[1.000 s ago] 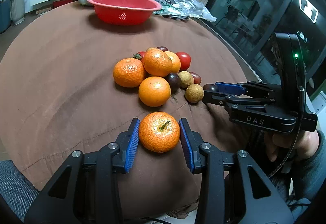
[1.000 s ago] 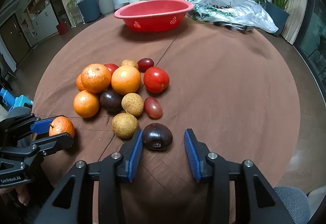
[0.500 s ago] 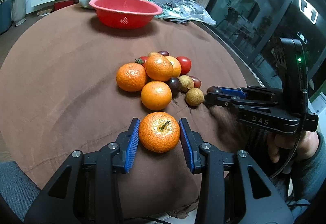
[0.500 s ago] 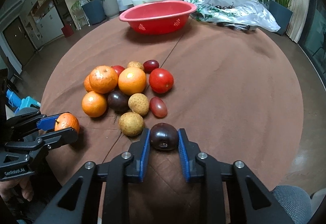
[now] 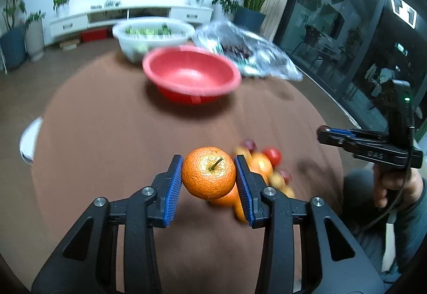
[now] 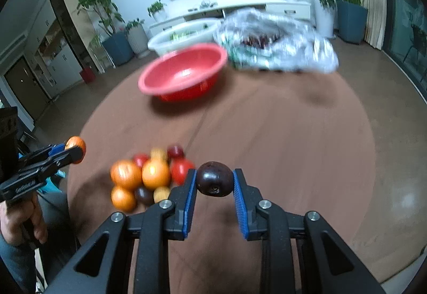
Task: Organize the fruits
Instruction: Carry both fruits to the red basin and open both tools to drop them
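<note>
Orange [image 5: 208,172] clamped in left tongs [image 5: 209,181] — dark plum [image 6: 214,178] clamped in right tongs [image 6: 214,184].

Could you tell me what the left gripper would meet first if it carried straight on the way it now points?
Probably the brown tablecloth, short of the red basin. The left gripper, shut on the orange, points downward toward bare cloth; depth is hard to judge in this blurred fisheye view.

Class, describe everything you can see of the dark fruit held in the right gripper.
The dark fruit is small, round, glossy, purple-black, with a pale scar on its underside. It is clamped between the blue ribbed pads of the right gripper, lifted clear of the brown tablecloth, nothing else touching it.
</note>
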